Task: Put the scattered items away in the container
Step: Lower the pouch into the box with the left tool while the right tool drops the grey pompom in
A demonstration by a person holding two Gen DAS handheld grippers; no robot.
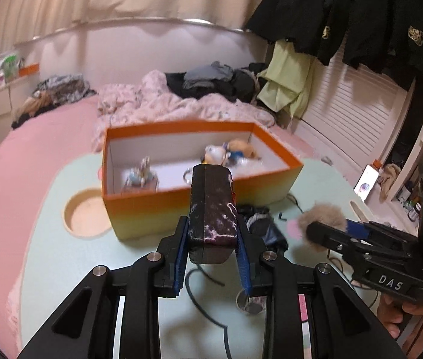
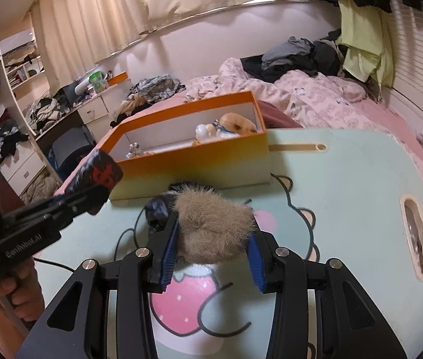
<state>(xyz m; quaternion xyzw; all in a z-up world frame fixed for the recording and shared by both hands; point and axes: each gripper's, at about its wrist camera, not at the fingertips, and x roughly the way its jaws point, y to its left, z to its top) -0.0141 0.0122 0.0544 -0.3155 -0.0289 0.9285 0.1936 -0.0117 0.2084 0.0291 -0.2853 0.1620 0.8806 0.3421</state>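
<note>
Nearest, the left gripper [image 1: 211, 236] pinches a dark maroon rectangular pouch with whitish marbling [image 1: 212, 206] between its blue pads, raised above the pale green cartoon-printed bench [image 1: 62, 254]; the pouch's lower end is hidden behind the jaws. The right gripper [image 2: 212, 248] has its jaws pressed on a tan furry pompom [image 2: 211, 227], which conceals a dark crumpled item [image 2: 157, 209] behind it. Beyond stands the open orange cardboard box with white interior [image 1: 151, 212], holding small plush figures [image 2: 226, 127], blurred and hard to identify. Farthest, a pink bed [image 1: 47, 125].
</note>
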